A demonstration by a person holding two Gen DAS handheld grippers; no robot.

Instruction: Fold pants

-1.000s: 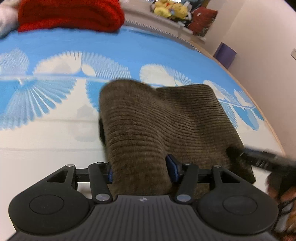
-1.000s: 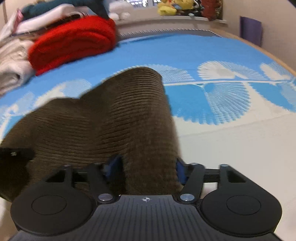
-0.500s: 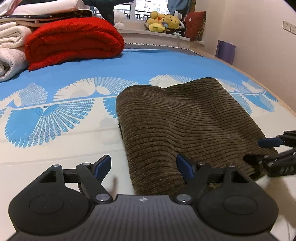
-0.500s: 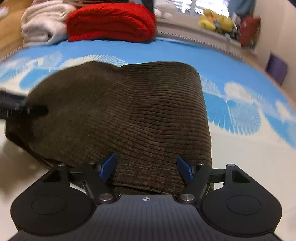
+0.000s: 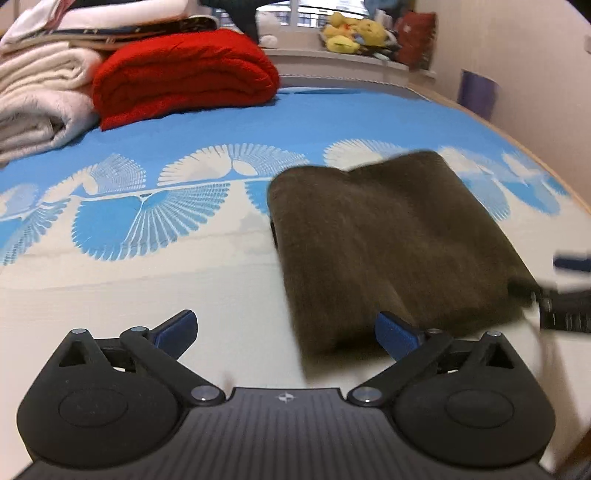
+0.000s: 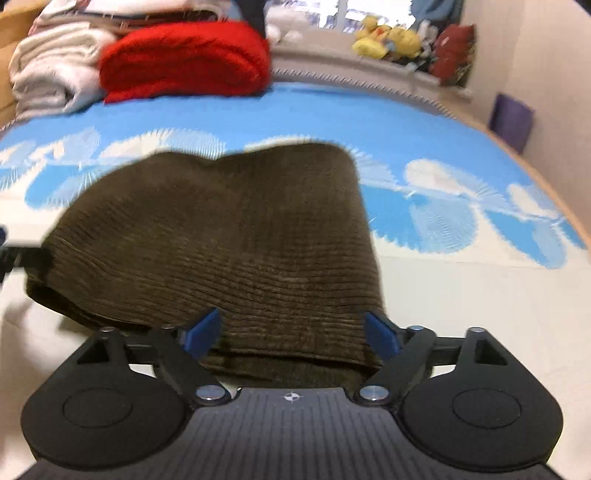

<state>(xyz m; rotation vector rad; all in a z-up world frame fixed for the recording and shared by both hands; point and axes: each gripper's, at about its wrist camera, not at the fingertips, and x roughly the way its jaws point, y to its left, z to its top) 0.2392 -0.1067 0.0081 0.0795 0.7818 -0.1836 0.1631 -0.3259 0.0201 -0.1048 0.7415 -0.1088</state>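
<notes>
Seen from the left wrist camera, the left gripper [image 5: 286,332] stands with its jaws spread wide, having just been opening; its blue pads [image 5: 176,329] press on nothing. Only the near left corner of the folded brown corduroy pants [image 5: 388,236] lies between them, close to the right-hand pad, while the left-hand pad hangs over bare bed sheet. The pants lie flat on the bed [image 5: 147,280], toward its right edge, on the pale band of the blue fan-patterned sheet. At the far right of this view the right gripper [image 5: 569,291] shows as a dark blur just beside the pants' near right corner. A rolled red blanket [image 5: 184,77] and white folded blankets [image 5: 40,99] sit at the bed's far left corner; yellow plush toys [image 5: 351,35] rest on the sill beyond.

From the right wrist camera, the right gripper [image 6: 291,334] is also wide, its jaws having just been opening. The pants' [image 6: 236,236] near folded edge fills the gap between its pads [image 6: 380,334], yet they do not clamp it. The pants' far edge reaches the blue part of the sheet.
</notes>
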